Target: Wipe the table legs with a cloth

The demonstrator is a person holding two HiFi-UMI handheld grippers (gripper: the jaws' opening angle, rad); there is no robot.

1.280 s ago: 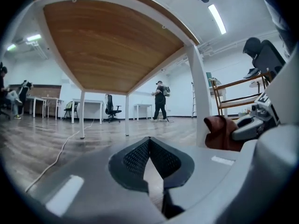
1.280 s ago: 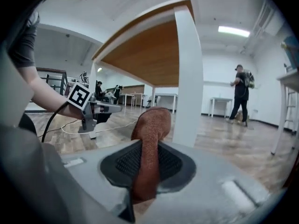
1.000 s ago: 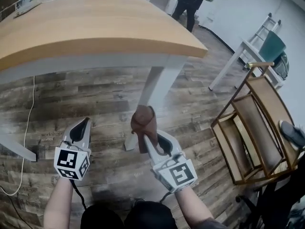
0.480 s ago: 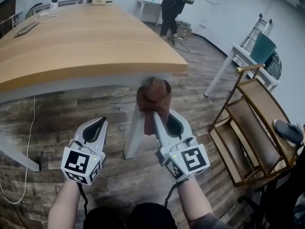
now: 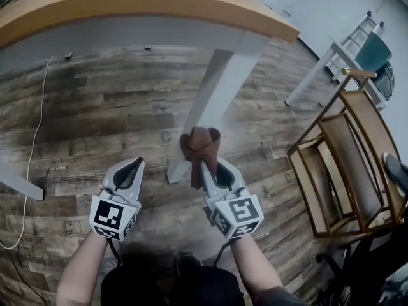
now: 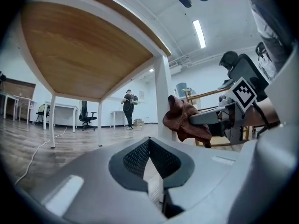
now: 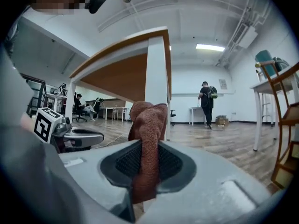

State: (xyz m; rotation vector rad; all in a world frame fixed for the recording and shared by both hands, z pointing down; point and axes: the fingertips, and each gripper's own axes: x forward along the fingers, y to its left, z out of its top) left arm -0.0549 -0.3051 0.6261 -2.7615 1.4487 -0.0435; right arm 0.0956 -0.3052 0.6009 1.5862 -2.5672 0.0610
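A brown cloth (image 5: pixel 200 146) is pinched in my right gripper (image 5: pixel 205 166), which is shut on it. The bunched cloth (image 7: pixel 148 125) presses against the lower part of the white table leg (image 5: pixel 207 107), a little above the floor. In the right gripper view the same leg (image 7: pixel 156 73) rises just behind the cloth, under the wooden tabletop (image 5: pixel 146 5). My left gripper (image 5: pixel 129 169) hangs shut and holds nothing, to the left of the leg. The left gripper view shows the cloth (image 6: pixel 187 122) and the leg (image 6: pixel 163 97) off to its right.
A wooden chair (image 5: pixel 344 164) stands to the right. A white cable (image 5: pixel 35 152) trails over the plank floor at the left, near another white leg (image 5: pixel 19 187). A small white table (image 5: pixel 322 65) stands far right. A person (image 7: pixel 206 101) stands across the room.
The right gripper and cloth have gone down the leg from just under the tabletop to near its foot. The head view tilted lower. The left gripper stayed alongside.
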